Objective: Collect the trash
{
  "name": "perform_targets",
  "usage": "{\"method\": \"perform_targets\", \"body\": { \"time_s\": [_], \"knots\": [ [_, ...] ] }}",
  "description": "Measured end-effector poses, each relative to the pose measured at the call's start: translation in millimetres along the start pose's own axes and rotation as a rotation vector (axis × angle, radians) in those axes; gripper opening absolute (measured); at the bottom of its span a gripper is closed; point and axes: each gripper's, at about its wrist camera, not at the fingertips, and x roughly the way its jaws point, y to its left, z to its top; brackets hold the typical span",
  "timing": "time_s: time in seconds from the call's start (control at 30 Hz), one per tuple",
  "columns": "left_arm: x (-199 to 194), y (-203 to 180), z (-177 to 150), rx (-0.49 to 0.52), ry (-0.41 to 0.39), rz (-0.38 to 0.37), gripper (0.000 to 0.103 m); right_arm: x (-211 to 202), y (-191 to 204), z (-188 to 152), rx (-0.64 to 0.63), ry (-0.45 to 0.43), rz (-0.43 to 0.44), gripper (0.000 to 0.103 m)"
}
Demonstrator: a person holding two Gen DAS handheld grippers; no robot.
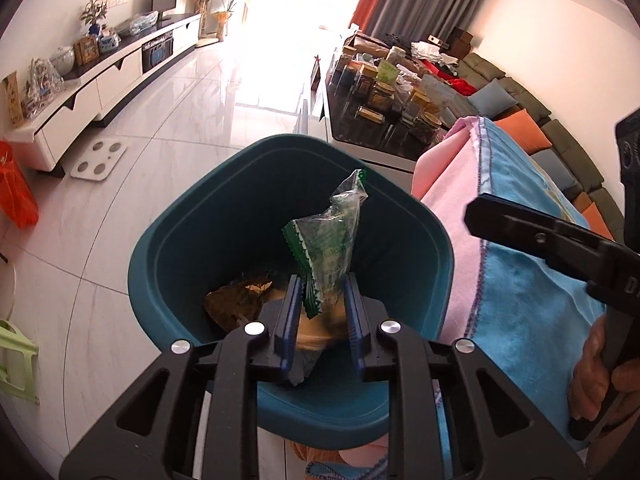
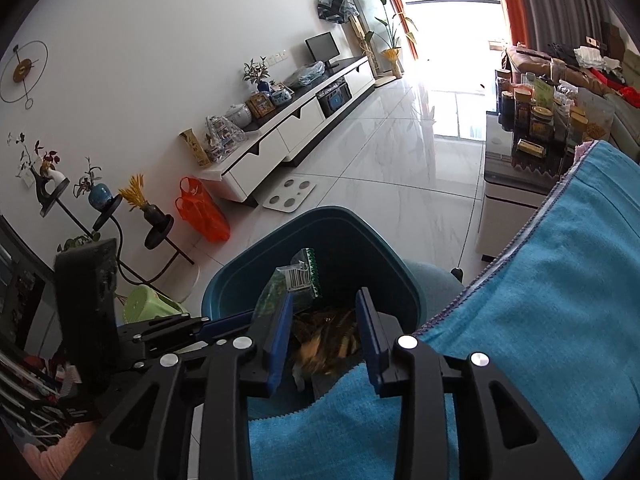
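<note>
A teal trash bin [image 1: 192,240] stands on the floor beside a blue and pink cloth [image 1: 520,280]. My left gripper [image 1: 322,304] is over the bin's mouth with a green and clear plastic wrapper [image 1: 328,244] between its blue pads; the jaws stand a little apart and a blurred brown piece shows below them. Brown trash [image 1: 236,300] lies in the bin. My right gripper [image 2: 326,332] is open above the bin [image 2: 248,280], over the same brown trash [image 2: 332,336]. The wrapper [image 2: 298,280] shows just left of it.
A low white TV cabinet [image 1: 104,80] runs along the far wall. A white scale [image 1: 98,160] lies on the tiled floor. A dark table [image 1: 380,120] crowded with jars stands behind the bin, a sofa [image 1: 520,92] beyond it. An orange bag [image 2: 202,212] sits by the cabinet.
</note>
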Motion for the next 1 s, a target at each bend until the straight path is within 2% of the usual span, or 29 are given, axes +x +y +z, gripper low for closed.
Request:
{"method": "perform_targets", "body": {
  "time_s": [0.17,0.23,0.47,0.57,0.77,1.0],
  "knots": [
    [3,-2,-3,0.006,-0.012,-0.001,0.026,-11,-5,-4,0.018,-0.014,0.009,0.033],
    [2,-2,-4,0.007,-0.017,-0.001,0.033,-19,-9,-8,0.022,-0.024,0.018,0.034],
    [-6,-7,-9,0.014,-0.031,-0.012,0.034,-53,-19,-23,0.036,-0.066,0.029,0.037],
    [-17,-17,-10,0.033,-0.060,-0.018,0.038,-72,-26,-35,0.049,-0.088,0.039,0.040],
    [-42,-59,-16,0.126,-0.123,-0.082,0.046,-114,-48,-62,0.090,-0.146,0.018,0.043],
    [-54,-135,-29,0.288,-0.133,-0.201,0.050,-180,-88,-106,0.177,-0.241,-0.091,0.044]
  ]
}}
